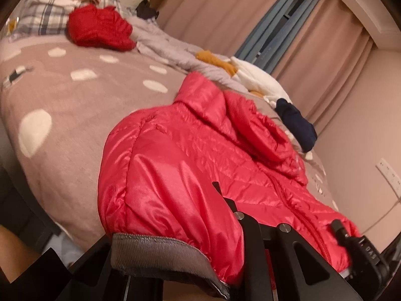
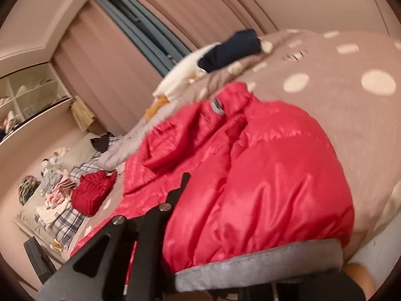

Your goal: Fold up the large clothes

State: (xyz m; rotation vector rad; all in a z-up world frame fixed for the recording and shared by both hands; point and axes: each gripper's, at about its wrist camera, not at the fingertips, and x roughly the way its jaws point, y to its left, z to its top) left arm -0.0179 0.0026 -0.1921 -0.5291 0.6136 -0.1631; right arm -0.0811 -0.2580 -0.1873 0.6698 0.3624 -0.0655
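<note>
A shiny red puffer jacket (image 1: pixel 190 155) with a grey ribbed hem lies spread on the pink dotted bedspread (image 1: pixel 62 105), collar pointing away. It also shows in the right wrist view (image 2: pixel 263 165). My left gripper (image 1: pixel 200 245) is shut on the jacket's grey hem (image 1: pixel 155 253); only one black finger (image 1: pixel 225 200) shows, the rest is under fabric. My right gripper (image 2: pixel 225 250) is shut on the grey hem (image 2: pixel 250 268) at the jacket's other bottom corner, one finger (image 2: pixel 178 193) showing beside the cloth. Both views are tilted and slightly blurred.
A folded dark red garment (image 1: pixel 100 28) lies further up the bed near plaid pillows (image 1: pixel 42 16). Grey, mustard, white and navy clothes (image 1: pixel 295 123) lie along the far edge by the curtains (image 1: pixel 313 37). A shelf unit (image 2: pixel 27 95) stands past the bed's head.
</note>
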